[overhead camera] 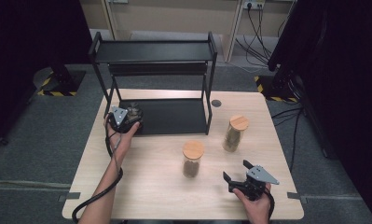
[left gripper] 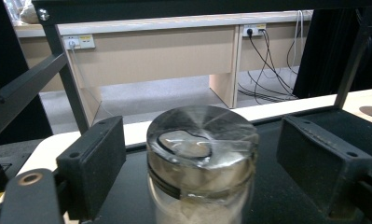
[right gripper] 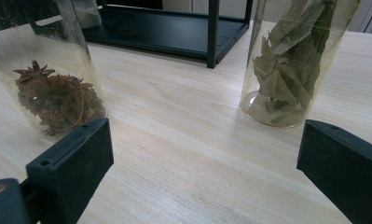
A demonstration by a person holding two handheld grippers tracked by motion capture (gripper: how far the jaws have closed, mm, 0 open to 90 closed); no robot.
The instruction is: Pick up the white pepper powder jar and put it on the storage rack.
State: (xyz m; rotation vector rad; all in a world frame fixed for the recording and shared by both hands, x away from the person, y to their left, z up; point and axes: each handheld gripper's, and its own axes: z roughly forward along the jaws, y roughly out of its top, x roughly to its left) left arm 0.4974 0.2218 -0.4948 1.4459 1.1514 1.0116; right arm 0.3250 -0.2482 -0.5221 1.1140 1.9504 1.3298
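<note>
A clear glass jar with a glass lid (left gripper: 202, 144) stands on the bottom shelf (overhead camera: 174, 116) of a black rack, at its left end (overhead camera: 135, 112). My left gripper (overhead camera: 127, 117) is around it, open, with a gap between each pad and the glass (left gripper: 200, 163). Near the table's front right, my right gripper (overhead camera: 236, 170) is open and holds nothing (right gripper: 207, 154). It points at two wooden-lidded jars on the table. One holds star anise (overhead camera: 192, 158) (right gripper: 53, 93). The other holds bay leaves (overhead camera: 235, 133) (right gripper: 291, 65).
The rack's top shelf (overhead camera: 153, 51) overhangs the bottom one, and its posts (right gripper: 213, 32) stand at the corners. A round cable hole (overhead camera: 216, 102) sits in the wooden table (overhead camera: 151, 186) behind the rack's right post. The left gripper's cable (overhead camera: 97, 198) trails off the front edge.
</note>
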